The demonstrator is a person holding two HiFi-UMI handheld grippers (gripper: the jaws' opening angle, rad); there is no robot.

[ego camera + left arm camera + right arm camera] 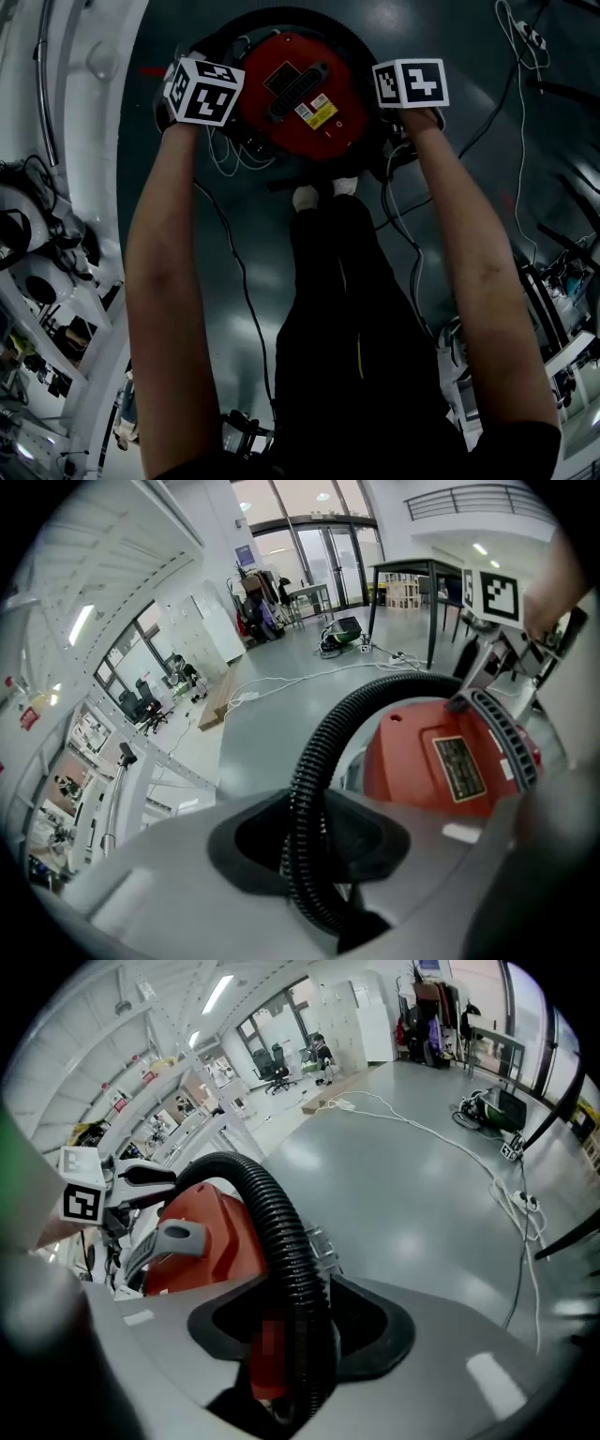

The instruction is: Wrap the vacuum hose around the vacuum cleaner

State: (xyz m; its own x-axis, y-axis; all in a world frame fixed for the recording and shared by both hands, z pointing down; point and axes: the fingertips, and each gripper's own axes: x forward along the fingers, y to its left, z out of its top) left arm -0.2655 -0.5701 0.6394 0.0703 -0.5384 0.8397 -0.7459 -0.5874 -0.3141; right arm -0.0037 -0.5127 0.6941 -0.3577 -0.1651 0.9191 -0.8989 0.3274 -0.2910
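Head view steeply down; both gripper views close, sharing vacuum cleaner [281, 122].

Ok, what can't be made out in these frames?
Head view: vacuum cleaner label print, too small.
Head view: both jaw pairs, under the marker cubes.
Left gripper view: vacuum hose end, hidden by the left gripper.
Right gripper view: cleaner's base, hidden by the right gripper.

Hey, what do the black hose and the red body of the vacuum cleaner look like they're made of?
Hose: probably flexible plastic or rubber with a matte black finish. It has close ribs all along and bends in a smooth curve. Vacuum cleaner body: probably hard moulded plastic, red and slightly glossy. The shell is smooth and carries a stuck-on label.
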